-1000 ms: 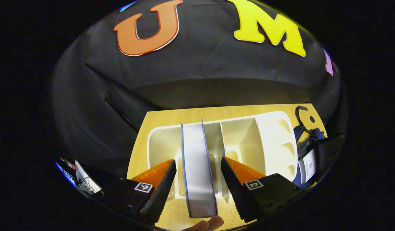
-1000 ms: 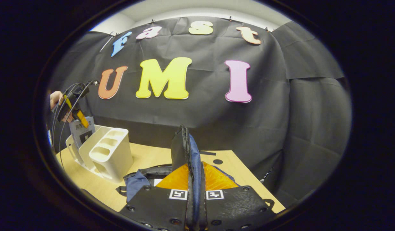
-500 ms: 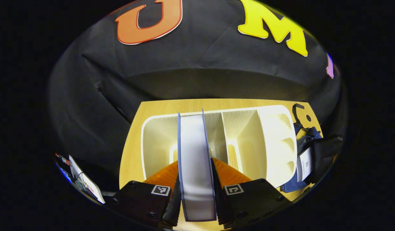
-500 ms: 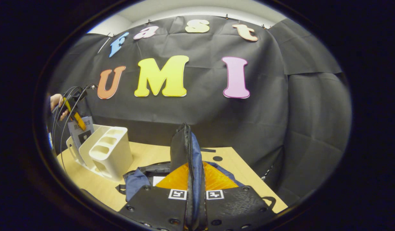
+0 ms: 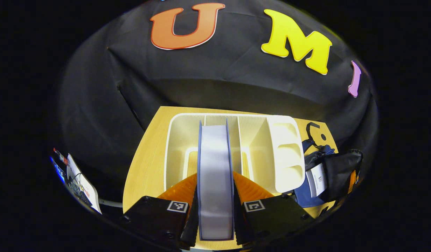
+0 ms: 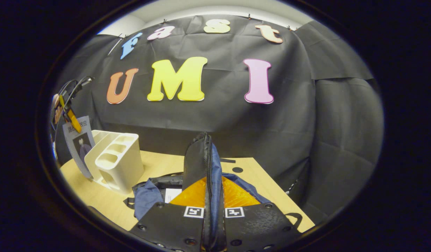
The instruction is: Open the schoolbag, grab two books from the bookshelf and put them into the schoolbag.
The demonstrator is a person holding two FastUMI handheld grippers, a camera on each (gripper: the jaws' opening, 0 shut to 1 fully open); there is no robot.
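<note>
In the left gripper view my left gripper [image 5: 215, 224] is shut on a thick book [image 5: 215, 175] with blue covers and white page edges, held upright above the white bookshelf [image 5: 176, 140]. In the right gripper view the same book [image 6: 78, 143] hangs tilted beside the bookshelf [image 6: 119, 162], gripped from above by the left gripper [image 6: 70, 117]. My right gripper [image 6: 211, 224] is shut on the schoolbag flap [image 6: 203, 161], holding it up. The blue schoolbag [image 6: 148, 197] lies open on the table with a white-paged book [image 6: 173, 194] inside. The schoolbag [image 5: 324, 175] also appears right of the shelf.
The wooden table [image 6: 159, 166] carries the shelf at its left and the bag at its front. A black strap and dot [image 6: 233, 164] lie behind the bag. Papers and cables [image 5: 78, 178] sit off the table's left edge.
My left gripper shut on the book and lifted it up out of the shelf slot. The right gripper kept holding the bag flap up, barely moving.
</note>
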